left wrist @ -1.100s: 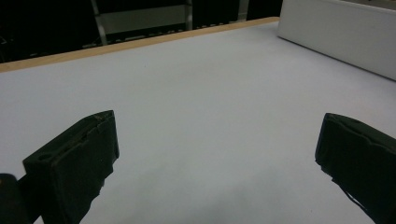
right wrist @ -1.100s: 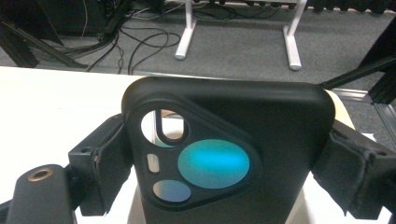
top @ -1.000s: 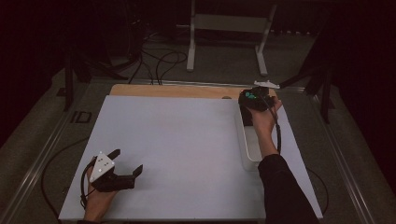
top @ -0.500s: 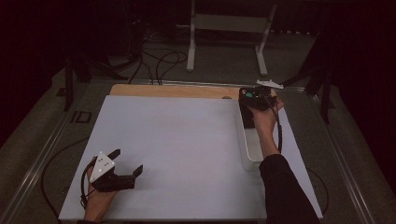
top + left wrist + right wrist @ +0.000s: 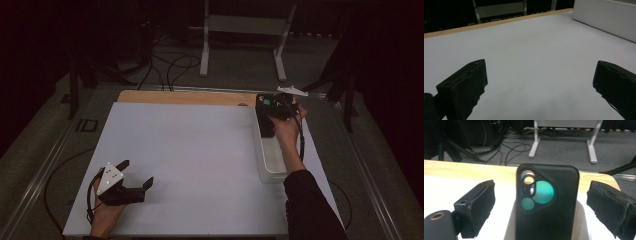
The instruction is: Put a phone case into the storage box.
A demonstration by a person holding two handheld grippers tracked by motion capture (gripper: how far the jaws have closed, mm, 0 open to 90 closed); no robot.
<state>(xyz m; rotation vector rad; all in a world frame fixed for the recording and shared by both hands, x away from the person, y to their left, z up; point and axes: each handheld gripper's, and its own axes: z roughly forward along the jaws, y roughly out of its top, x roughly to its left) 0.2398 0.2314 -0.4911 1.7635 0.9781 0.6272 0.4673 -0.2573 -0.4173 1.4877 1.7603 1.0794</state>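
Note:
A black phone case (image 5: pixel 549 220) with cut-out camera holes stands upright in the far end of a white tray (image 5: pixel 272 170) at the table's right side. My right gripper (image 5: pixel 272 107) is over that end of the tray. Its jaws have just been opening, and in the right gripper view (image 5: pixel 541 187) the case stands between them with a gap on each side. My left gripper (image 5: pixel 137 171) rests near the front left of the white table top (image 5: pixel 200 150), open, and in the left gripper view (image 5: pixel 540 72) nothing is between its jaws.
A wooden strip (image 5: pixel 185 97) runs along the table's far edge. Beyond it are a metal stand (image 5: pixel 240 30) and cables on the floor. The tray's white side wall (image 5: pixel 604 17) rises at the upper right of the left gripper view.
The right hand and its gripper have shifted slightly toward the far end of the tray. The left hand has stayed where it was.

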